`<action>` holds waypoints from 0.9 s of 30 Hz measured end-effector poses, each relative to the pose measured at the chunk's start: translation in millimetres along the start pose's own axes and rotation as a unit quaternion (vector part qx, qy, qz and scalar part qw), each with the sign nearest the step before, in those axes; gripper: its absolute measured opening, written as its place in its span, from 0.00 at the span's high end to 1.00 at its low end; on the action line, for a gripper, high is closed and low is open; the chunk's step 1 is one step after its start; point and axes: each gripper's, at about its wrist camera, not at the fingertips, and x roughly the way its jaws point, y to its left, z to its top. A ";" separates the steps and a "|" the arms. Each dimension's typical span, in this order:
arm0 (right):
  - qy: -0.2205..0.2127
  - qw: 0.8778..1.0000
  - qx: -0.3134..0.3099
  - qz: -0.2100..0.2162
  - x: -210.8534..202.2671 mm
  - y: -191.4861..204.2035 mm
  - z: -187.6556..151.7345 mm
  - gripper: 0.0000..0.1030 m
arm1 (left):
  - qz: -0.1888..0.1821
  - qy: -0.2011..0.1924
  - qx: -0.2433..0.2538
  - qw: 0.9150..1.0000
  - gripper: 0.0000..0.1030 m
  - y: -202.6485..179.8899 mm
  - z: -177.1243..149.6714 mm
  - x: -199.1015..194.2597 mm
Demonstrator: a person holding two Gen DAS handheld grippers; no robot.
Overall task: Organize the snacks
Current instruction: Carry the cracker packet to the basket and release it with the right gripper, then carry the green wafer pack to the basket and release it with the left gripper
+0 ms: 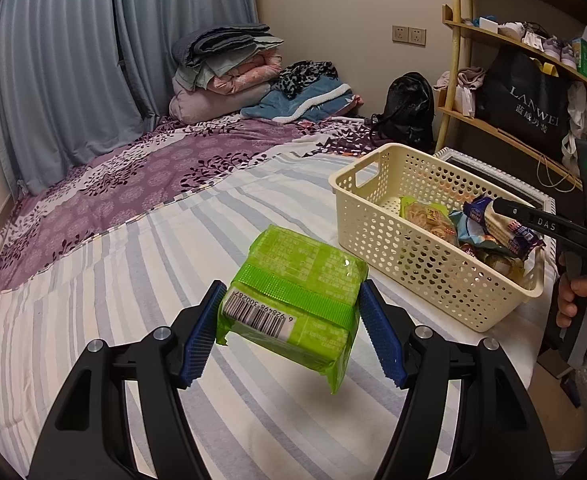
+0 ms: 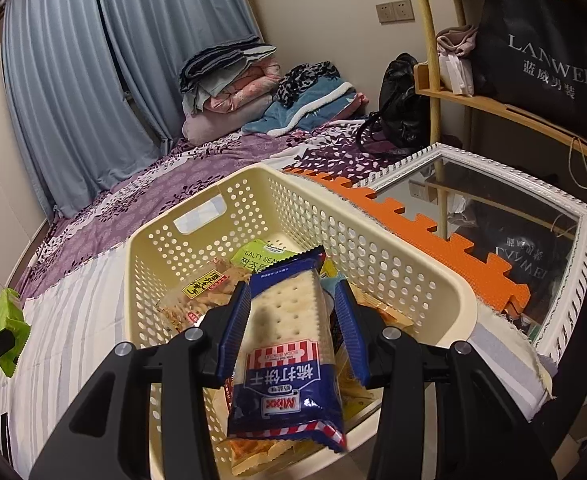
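On the striped bed sheet [image 1: 105, 280], a cream perforated basket [image 1: 377, 216] at right of the frame was partly filled with snacks. The left gripper [image 1: 291, 322] clamped a green snack pack [image 1: 293, 300] above the bed, short of the basket. The right gripper [image 2: 293, 328] pinched a blue soda-cracker packet [image 2: 289, 356] over the basket, apparently ready for release; the green pack's transfer likely followed.

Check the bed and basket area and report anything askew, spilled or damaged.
Nothing is spilled or torn. The green snack pack hangs tilted in the left hand-held gripper. The cream basket overhangs the bed's corner, with a framed mirror lying flat just beyond.
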 end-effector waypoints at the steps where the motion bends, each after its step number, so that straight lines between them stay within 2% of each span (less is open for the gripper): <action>1: -0.001 1.000 0.001 0.000 -0.6 -1.1 0.2 0.57 | -0.001 0.000 0.001 1.000 0.33 -1.2 0.0 0.5; 7: -0.012 1.000 0.016 0.003 -9.3 -9.5 0.5 0.56 | -0.008 0.000 0.008 1.000 0.33 -8.5 2.3 2.3; 10: -0.024 0.999 0.024 -0.001 -15.6 -14.8 1.2 0.45 | -0.013 0.000 0.013 1.000 0.33 -13.2 4.1 3.5; 13: -0.028 0.999 0.025 -0.003 -21.2 -19.1 0.2 0.43 | -0.019 0.000 0.018 1.000 0.33 -18.1 6.9 5.3; 15: -0.029 0.999 0.018 -0.008 -24.2 -20.5 -1.3 0.42 | -0.023 0.000 0.021 1.000 0.33 -21.9 9.2 7.0; 17: -0.029 0.999 0.008 -0.016 -26.3 -20.7 -3.7 0.37 | -0.028 0.000 0.024 0.999 0.33 -26.4 11.7 9.1; 21: -0.026 0.998 -0.025 -0.053 -25.2 -17.8 -9.5 0.36 | -0.045 0.001 0.024 0.999 0.33 -33.4 15.8 12.9; 27: -0.018 0.995 -0.061 -0.077 -14.9 -13.8 -7.7 0.36 | -0.056 -0.001 0.034 0.998 0.33 -46.8 23.3 18.0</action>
